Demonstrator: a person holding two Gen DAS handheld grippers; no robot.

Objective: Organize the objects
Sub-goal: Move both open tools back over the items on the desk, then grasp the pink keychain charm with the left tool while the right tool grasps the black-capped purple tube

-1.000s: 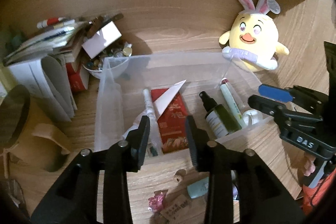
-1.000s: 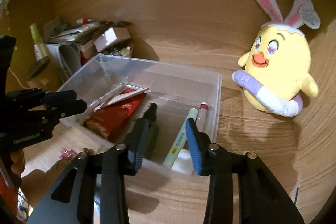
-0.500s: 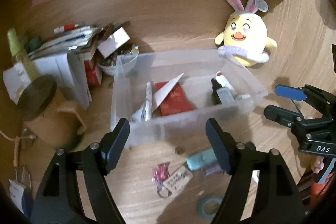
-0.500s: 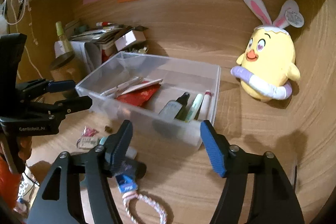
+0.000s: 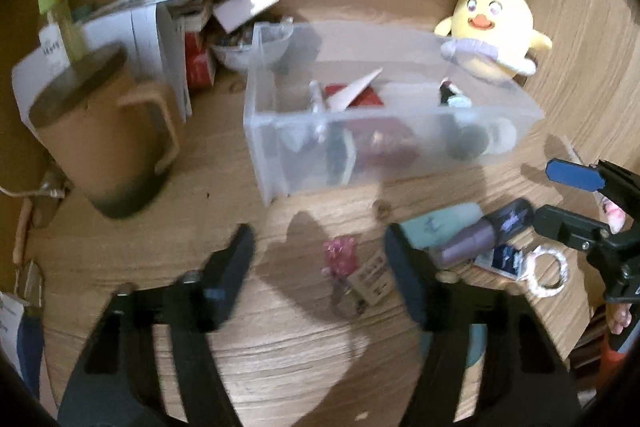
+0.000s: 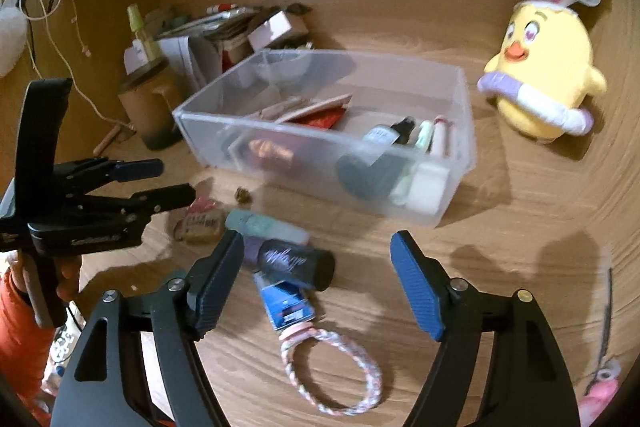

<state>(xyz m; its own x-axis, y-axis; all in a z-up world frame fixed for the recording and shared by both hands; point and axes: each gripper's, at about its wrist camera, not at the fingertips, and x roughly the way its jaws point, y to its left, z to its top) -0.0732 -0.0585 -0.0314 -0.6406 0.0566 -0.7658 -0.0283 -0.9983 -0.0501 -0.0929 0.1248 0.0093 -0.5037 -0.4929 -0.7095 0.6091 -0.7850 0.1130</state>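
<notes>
A clear plastic bin (image 5: 264, 163) (image 6: 460, 99) on the wooden desk holds a red packet, a dark spray bottle, tubes and papers. In front of it lie a pink charm (image 5: 340, 259), a paper tag (image 5: 372, 279), a teal tube (image 6: 268, 227), a dark-capped purple tube (image 6: 292, 261), a blue packet (image 6: 288, 303) and a braided ring (image 6: 332, 375). My left gripper (image 5: 318, 239) (image 6: 176, 181) hovers over the charm and tag, its jaws closing and touching nothing. My right gripper (image 6: 318, 245) (image 5: 560, 199) hangs above the purple tube, its jaws opening and empty.
A yellow plush chick with bunny ears (image 6: 540, 67) sits to the right of the bin by the wall. A tan lidded mug (image 5: 100, 139) stands at the left. Behind it are stacked papers, boxes and a small bowl (image 5: 240, 55). A hand in an orange sleeve (image 6: 16, 307) holds the left gripper.
Both grippers pulled back from over the bin towards the desk's front and opened wider. The loose items in front of the bin came into view.
</notes>
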